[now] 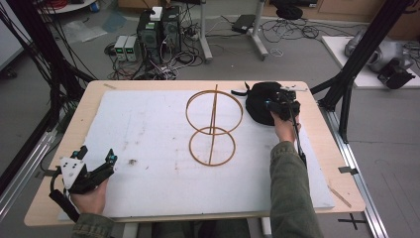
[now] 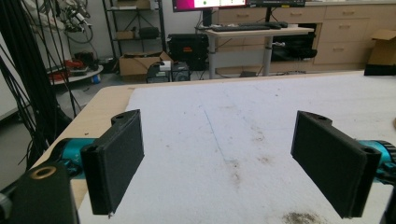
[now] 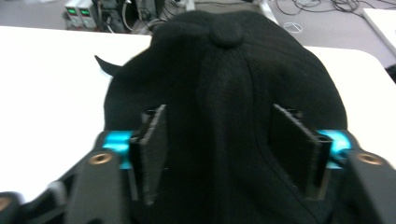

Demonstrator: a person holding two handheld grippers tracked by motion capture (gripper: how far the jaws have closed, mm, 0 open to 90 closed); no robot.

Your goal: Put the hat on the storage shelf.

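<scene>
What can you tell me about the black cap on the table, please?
The black cap looks like woven fabric, with stitched panel seams meeting at a round button on its crown. It sits crown up near the far right corner of the white mat, just right of the wooden hoop stand. A short strap end sticks out on its left side. The right gripper is at it, with open jaws straddling the crown; whether the pads press the cloth is unclear.
</scene>
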